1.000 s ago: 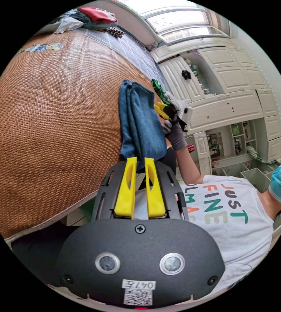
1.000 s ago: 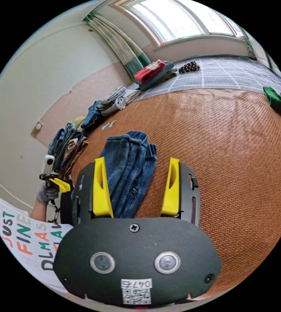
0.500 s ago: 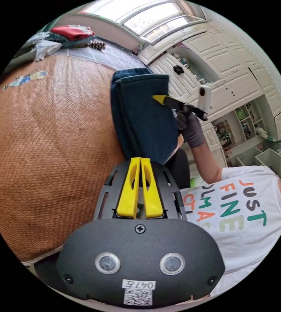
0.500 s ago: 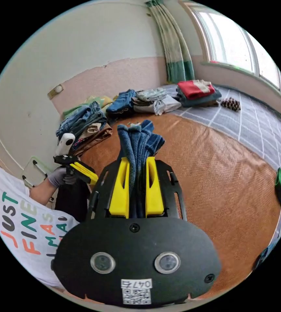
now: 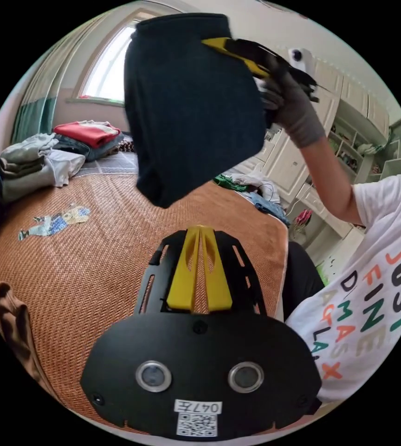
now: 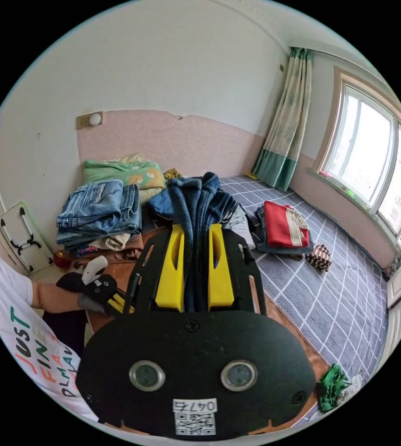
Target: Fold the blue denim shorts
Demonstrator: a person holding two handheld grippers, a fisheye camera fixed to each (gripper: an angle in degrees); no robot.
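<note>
The folded blue denim shorts (image 5: 189, 102) hang in the air above the woven brown mat (image 5: 93, 260), pinched only at one upper edge by the right gripper (image 6: 196, 251), whose yellow jaws are clamped on the thick bundle of layers. The left gripper (image 5: 200, 267) sits below the cloth with its jaws pressed together on nothing. With one narrow bite bearing all the weight, inner layers could slip out and the fold fall open.

Home bedroom, curtained window (image 6: 372, 153), white cupboards (image 5: 298, 153), folded clothes (image 6: 99, 213)
</note>
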